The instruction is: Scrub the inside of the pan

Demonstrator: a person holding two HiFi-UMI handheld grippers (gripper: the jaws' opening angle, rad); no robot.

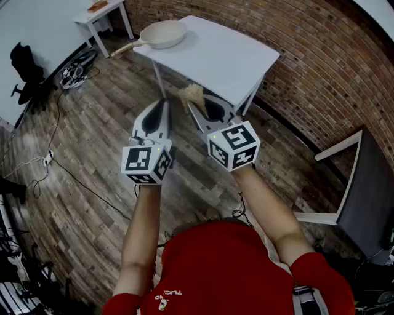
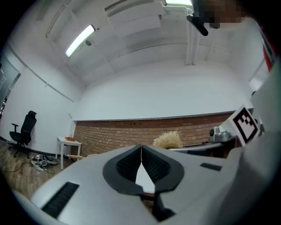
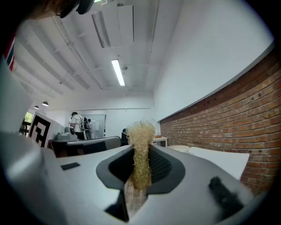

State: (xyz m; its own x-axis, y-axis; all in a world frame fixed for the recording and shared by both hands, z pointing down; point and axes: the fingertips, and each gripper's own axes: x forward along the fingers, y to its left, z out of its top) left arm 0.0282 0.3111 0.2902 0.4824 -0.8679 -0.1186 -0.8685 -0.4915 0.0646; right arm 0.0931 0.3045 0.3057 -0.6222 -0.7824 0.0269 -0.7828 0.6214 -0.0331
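Observation:
A cream pan with a pale handle sits at the far left end of the white table, well ahead of both grippers. My right gripper is shut on a tan fibrous scrubber, whose tuft sticks up between the jaws. My left gripper is shut with nothing in it, its black pads meeting at the tips. Both grippers are held up in the air, short of the table's near edge. From the left gripper view the scrubber shows just to the right.
A small white side table with something orange on it stands at the far left. Cables lie on the wooden floor beside a black office chair. A brick wall runs behind the table. A grey chair stands at the right.

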